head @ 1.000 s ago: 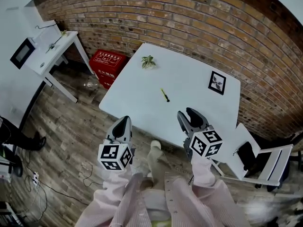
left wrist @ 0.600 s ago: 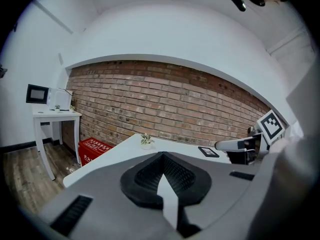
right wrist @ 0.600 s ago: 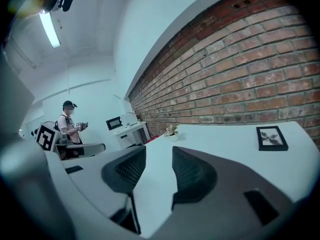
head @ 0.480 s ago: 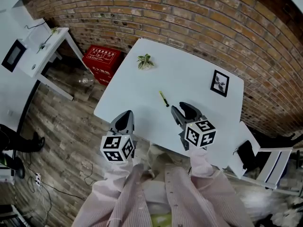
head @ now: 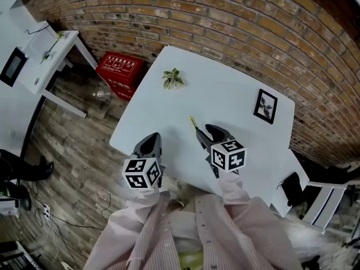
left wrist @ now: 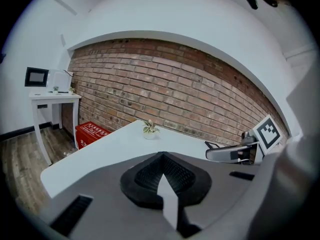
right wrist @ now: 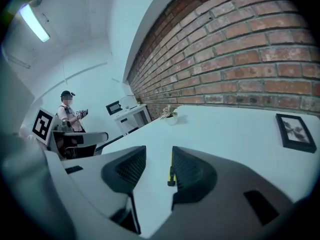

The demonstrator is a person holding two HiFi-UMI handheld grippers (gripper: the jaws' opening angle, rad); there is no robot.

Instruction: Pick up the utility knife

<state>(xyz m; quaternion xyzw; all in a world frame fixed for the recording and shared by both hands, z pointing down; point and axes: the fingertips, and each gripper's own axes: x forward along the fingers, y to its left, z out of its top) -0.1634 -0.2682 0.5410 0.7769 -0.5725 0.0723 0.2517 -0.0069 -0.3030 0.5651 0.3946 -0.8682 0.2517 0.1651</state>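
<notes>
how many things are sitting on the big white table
3: plant near the far left corner, knife mid-table by the right gripper, framed picture at the right.

The right gripper (head: 207, 133) hovers over the white table (head: 225, 89) beside the utility knife (head: 193, 121).

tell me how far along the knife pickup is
Approach looks done: the right tongs hover open with the utility knife just ahead on the white table. Nothing is gripped; the left tongs are shut and empty. Left: close on the knife and lift.
</notes>
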